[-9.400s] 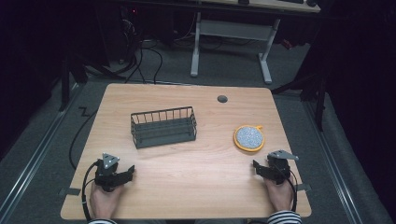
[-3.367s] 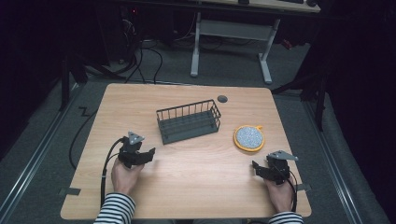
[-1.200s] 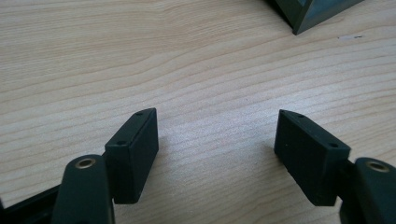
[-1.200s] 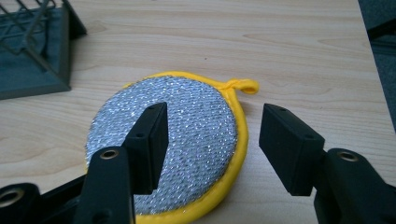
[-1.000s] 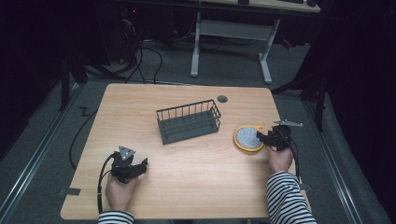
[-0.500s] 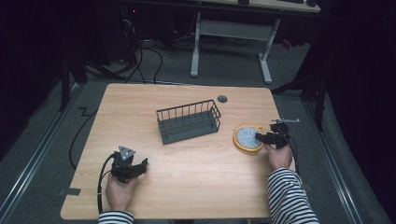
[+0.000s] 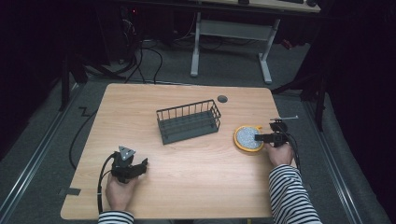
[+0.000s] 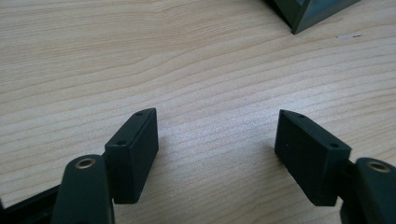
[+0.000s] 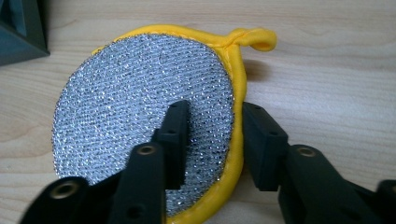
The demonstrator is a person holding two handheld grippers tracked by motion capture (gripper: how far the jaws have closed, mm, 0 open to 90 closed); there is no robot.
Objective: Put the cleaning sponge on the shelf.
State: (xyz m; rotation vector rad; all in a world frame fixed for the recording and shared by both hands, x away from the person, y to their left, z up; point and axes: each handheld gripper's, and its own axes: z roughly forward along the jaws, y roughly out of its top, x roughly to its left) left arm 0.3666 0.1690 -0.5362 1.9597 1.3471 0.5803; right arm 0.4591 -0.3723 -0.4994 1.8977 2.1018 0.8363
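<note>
A round scouring pad (image 7: 247,137), silver mesh with a yellow rim and a small loop, lies on the table at the right. My right gripper (image 7: 258,138) reaches it from the right, held level. In the right gripper view its jaws have just been closing. One stands on the mesh (image 9: 130,93), the other against the outside of the yellow rim, so my right gripper (image 9: 215,116) pinches the pad's edge. My left gripper (image 7: 144,164) rests near the table's front left. Its jaws stand wide apart over bare wood, so my left gripper (image 8: 217,140) is open and empty.
A dark wire basket (image 7: 189,122) stands at the middle of the wooden table (image 7: 196,186), left of the pad; its corner shows in both gripper views (image 8: 313,11) (image 9: 18,32). A round cable hole (image 7: 222,98) sits near the far edge. A desk frame stands on the floor beyond.
My right hand has shifted slightly left onto the pad's right edge. My left hand has kept still, and the basket and pad have not moved.
</note>
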